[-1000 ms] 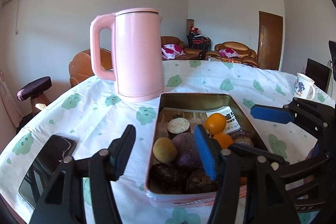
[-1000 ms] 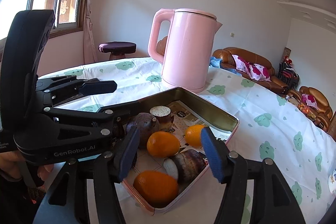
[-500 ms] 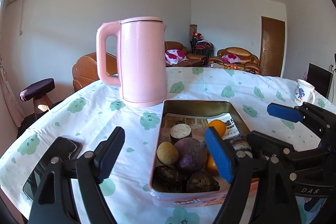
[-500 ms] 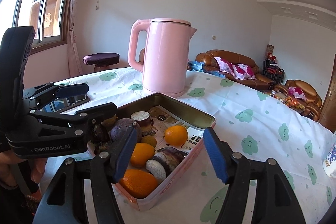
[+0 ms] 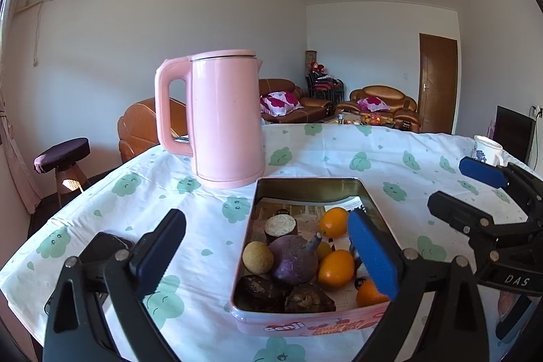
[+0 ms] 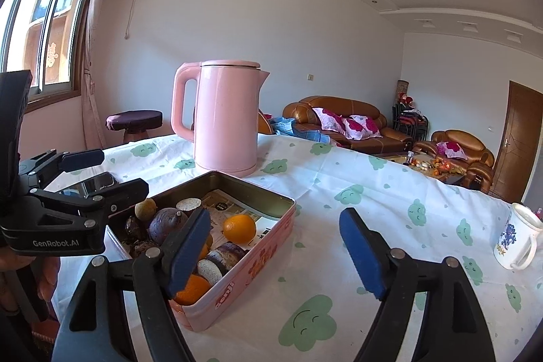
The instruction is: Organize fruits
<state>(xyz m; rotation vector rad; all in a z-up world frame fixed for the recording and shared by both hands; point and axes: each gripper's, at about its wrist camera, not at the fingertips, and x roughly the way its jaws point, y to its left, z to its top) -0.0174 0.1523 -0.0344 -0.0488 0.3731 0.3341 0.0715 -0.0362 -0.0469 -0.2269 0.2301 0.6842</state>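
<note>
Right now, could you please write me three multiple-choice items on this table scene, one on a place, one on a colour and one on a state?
1. Where does the pink kettle stand?
A. inside the tin
B. on the tablecloth just beyond the tin's far end
C. on the stool

2. What colour is the round fruit lying alone toward the far part of the tin?
A. orange
B. green
C. white

3. How is the kettle's lid?
A. off, lying on the cloth
B. flipped up
C. down

Answers:
1 B: its base rests on the cloud-print tablecloth behind the tin's far rim.
2 A: the orange lies on the printed paper, apart from the crowded near end.
3 C: the lid sits flat on the kettle's top in both views.
</note>
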